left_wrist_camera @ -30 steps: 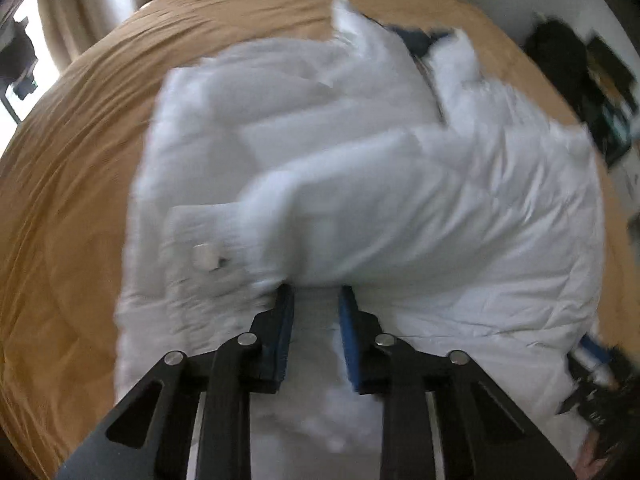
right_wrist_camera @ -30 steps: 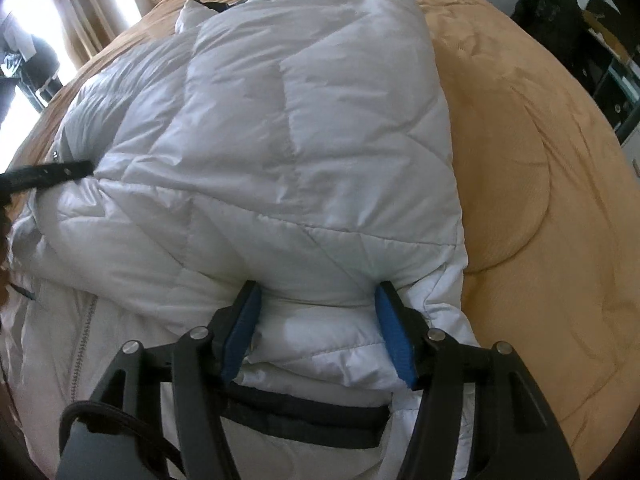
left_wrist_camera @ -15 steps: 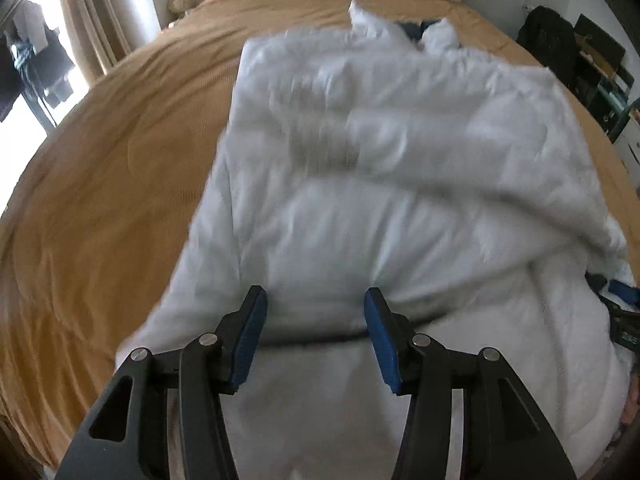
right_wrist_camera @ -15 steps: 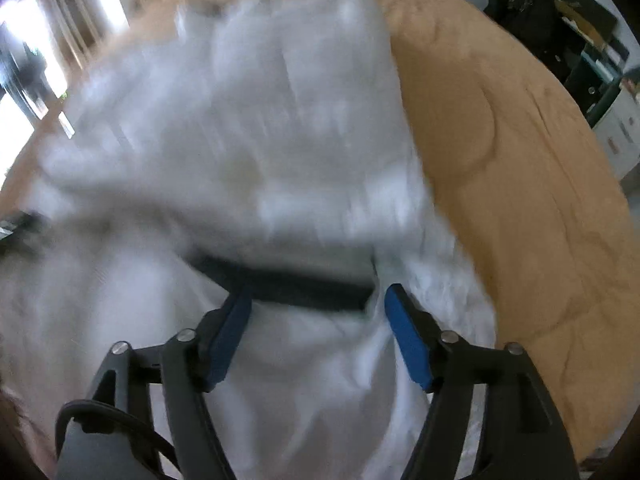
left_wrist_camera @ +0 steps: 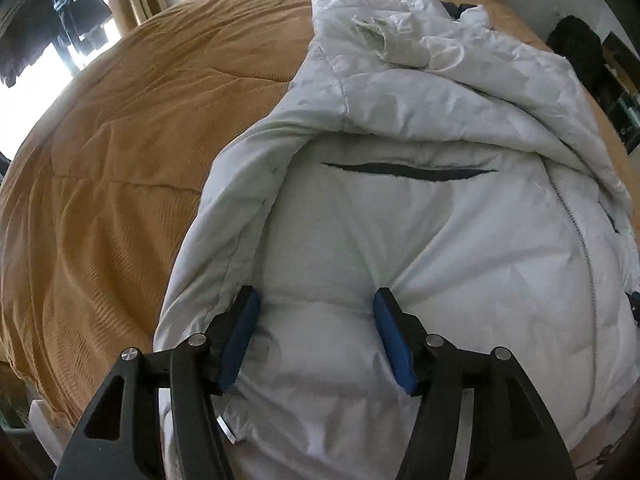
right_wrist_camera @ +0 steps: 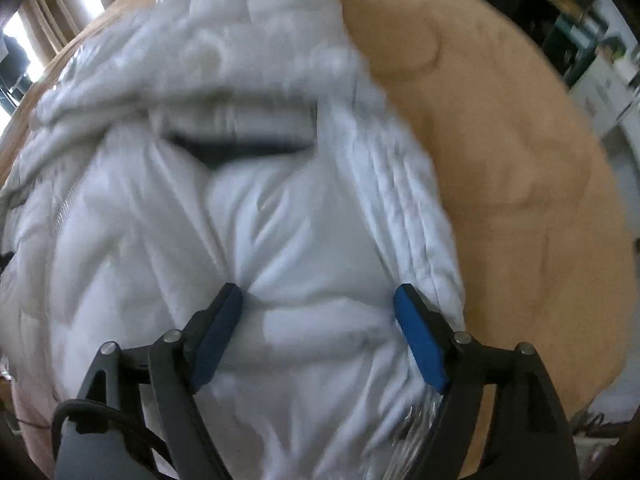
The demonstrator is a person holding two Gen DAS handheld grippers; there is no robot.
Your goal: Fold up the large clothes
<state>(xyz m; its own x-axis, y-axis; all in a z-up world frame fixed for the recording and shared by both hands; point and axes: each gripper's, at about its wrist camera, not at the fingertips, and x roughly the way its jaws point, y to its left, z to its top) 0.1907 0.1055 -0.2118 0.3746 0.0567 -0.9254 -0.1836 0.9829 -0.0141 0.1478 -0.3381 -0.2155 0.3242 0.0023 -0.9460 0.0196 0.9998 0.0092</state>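
Observation:
A white puffer jacket (left_wrist_camera: 460, 280) lies front up on the bed, both sleeves folded across its chest, one ribbed cuff (left_wrist_camera: 384, 42) near the collar. A dark pocket slit (left_wrist_camera: 408, 170) and the zipper (left_wrist_camera: 576, 232) show below the fold. My left gripper (left_wrist_camera: 316, 294) hovers over the jacket's lower left part; its jaws are opening, with puffed fabric bulging between the blue pads but not pinched. In the blurred right wrist view my right gripper (right_wrist_camera: 319, 290) stands over the jacket (right_wrist_camera: 280, 220) near its right side edge, below the other pocket slit (right_wrist_camera: 240, 148), jaws opening too.
A tan bedspread (left_wrist_camera: 120, 160) stretches to the left of the jacket and, in the right wrist view, the bedspread (right_wrist_camera: 520, 200) stretches to its right. A bright window with curtains (left_wrist_camera: 120, 4) is at the far left. A dark bag (left_wrist_camera: 576, 40) and shelves (right_wrist_camera: 560, 12) stand beyond the bed's right side.
My left gripper let go of the sleeve it was shut on and drew back toward the hem, jaws widening. My right gripper also pulled back from the folded sleeve and widened.

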